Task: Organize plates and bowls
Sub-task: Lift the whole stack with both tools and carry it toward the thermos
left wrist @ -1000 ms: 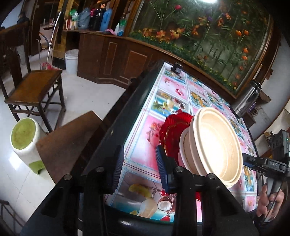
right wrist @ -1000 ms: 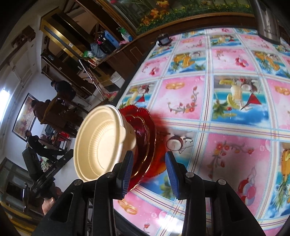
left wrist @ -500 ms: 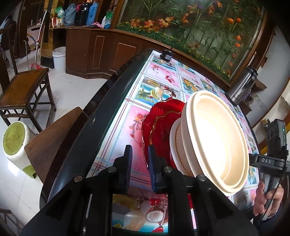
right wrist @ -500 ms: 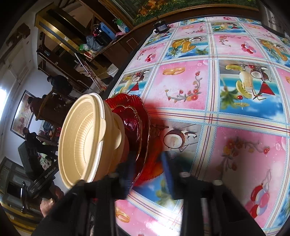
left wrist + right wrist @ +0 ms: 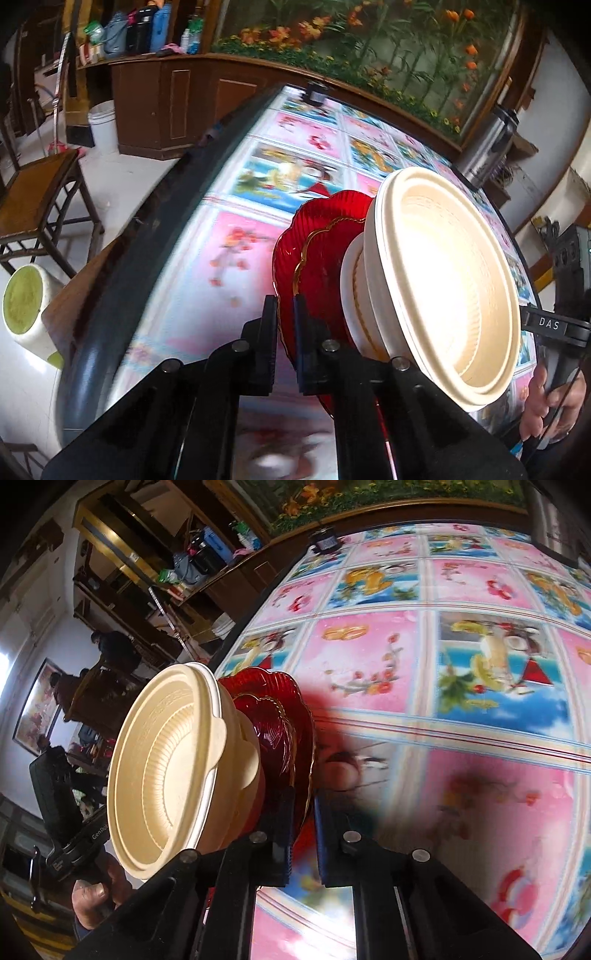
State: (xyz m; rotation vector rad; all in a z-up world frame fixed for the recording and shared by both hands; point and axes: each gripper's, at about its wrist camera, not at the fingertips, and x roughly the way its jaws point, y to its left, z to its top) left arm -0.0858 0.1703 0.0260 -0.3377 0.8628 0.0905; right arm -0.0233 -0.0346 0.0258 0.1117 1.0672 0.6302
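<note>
Behind bowls (image 5: 166, 771), other seated people (image 5: 74, 686)

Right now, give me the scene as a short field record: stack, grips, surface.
stack: cream bowls nested on red plates
left gripper: shut on the red plates' rim
right gripper: shut on the rim at the opposite side
surface: table under a pink and blue picture cloth
background: steel flask at the far edge

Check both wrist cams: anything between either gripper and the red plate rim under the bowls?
Nothing visible. The left gripper and right gripper are each shut on the rim of the red plate, at opposite edges. The cream bowls sit on top, clear of both sets of fingers.
</note>
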